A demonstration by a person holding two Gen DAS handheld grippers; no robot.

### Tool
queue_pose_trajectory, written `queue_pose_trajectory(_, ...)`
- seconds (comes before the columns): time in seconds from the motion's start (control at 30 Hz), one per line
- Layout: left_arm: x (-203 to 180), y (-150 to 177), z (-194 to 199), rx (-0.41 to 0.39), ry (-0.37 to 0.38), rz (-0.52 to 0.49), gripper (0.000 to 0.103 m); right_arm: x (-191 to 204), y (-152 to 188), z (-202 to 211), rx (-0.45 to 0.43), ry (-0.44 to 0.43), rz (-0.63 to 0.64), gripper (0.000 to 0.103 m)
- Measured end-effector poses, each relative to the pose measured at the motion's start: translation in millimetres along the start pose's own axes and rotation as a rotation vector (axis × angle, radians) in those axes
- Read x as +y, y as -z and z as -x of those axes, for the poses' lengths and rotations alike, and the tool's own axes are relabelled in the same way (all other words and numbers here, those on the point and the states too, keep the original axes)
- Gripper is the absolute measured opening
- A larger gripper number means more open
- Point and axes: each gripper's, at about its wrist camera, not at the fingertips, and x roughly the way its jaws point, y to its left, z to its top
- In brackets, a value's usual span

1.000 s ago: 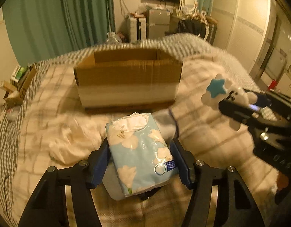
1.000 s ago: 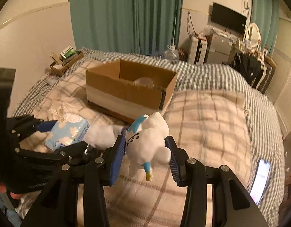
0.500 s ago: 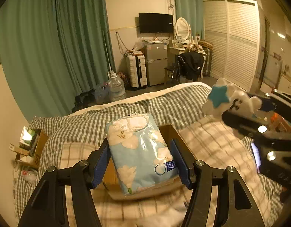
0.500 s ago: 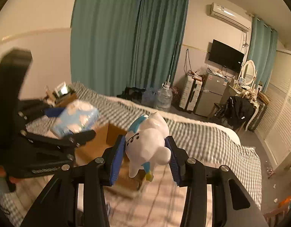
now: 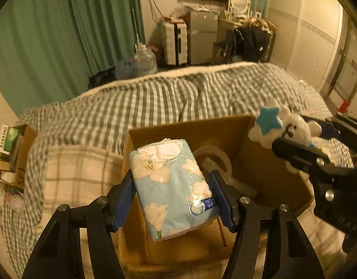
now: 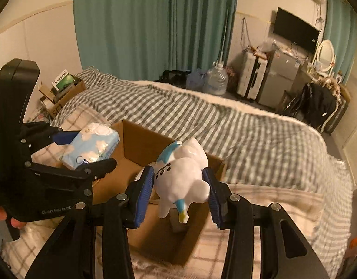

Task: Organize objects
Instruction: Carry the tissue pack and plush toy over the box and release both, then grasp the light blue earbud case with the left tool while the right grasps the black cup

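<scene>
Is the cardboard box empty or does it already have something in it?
Not empty. The open cardboard box holds a pale round object on its floor, partly hidden behind the held tissue pack; what it is, cannot tell.

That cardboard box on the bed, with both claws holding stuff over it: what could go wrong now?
1. The white toy hangs near the box's right wall, so if released there it might catch the rim and tumble onto the bed.
2. The tissue pack is soft and pinched only at its sides by the left gripper, so it may slip early.
3. The right gripper works close beside the left one, so they could bump.
</scene>
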Motion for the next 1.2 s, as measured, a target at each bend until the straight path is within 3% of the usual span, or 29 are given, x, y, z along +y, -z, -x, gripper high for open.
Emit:
queue_pose_trajectory(0.07,1.9,4.3,-7.8,0.017,-0.019,-0.005,0.071,0.1,3.4,-4.2,-0.017,-0.003,-0.009,0.045)
queue_pose_trajectory(0.13,6.3,7.4,-9.7,0.028,-0.019,0.006,0.082,-1.6,3.5,-0.3,-0.046,0.017,-0.013,0.066)
queue_pose_trajectory(0.17,7.4,7.4,-9.9,0.026,-0.012,0.015,0.083,-1.9,1.8,4.6,-0.066,0.029,-0.011,0.069)
queue_pose_trajectory(0.27,11.4,2.8,7.9,-0.002,0.005,0.046,0.086,-3.0,-4.2,27.8,-0.125,0.06,-0.004,0.071)
queue_pose_trajectory(0.37,14.3,-3.4,38.9,-0.047,-0.017,0.043,0.089,-1.9,-14.7,60.0,-0.17,0.082,-0.014,0.08)
queue_pose_trajectory(0.43,17.5,-0.9,66.2,-0.098,-0.038,0.038,0.103,-2.2,-20.9,84.9,-0.188,0.096,-0.023,0.085)
queue_pose_trajectory(0.57,15.5,15.7,121.1,-0.193,-0.053,0.015,0.103,7.0,-14.5,138.7,-0.223,0.087,-0.045,0.089)
queue_pose_trajectory(0.87,12.5,77.6,198.3,-0.248,-0.056,0.03,0.103,44.1,20.3,239.6,-0.301,0.145,-0.001,0.096)
queue_pose_trajectory(1.03,7.2,119.0,203.9,-0.253,-0.074,0.061,0.103,69.6,50.3,246.9,-0.278,0.136,0.026,0.096)
queue_pose_trajectory(1.2,-5.3,165.5,167.6,-0.181,-0.123,0.11,0.103,80.5,89.4,203.1,-0.182,0.082,-0.005,0.096)
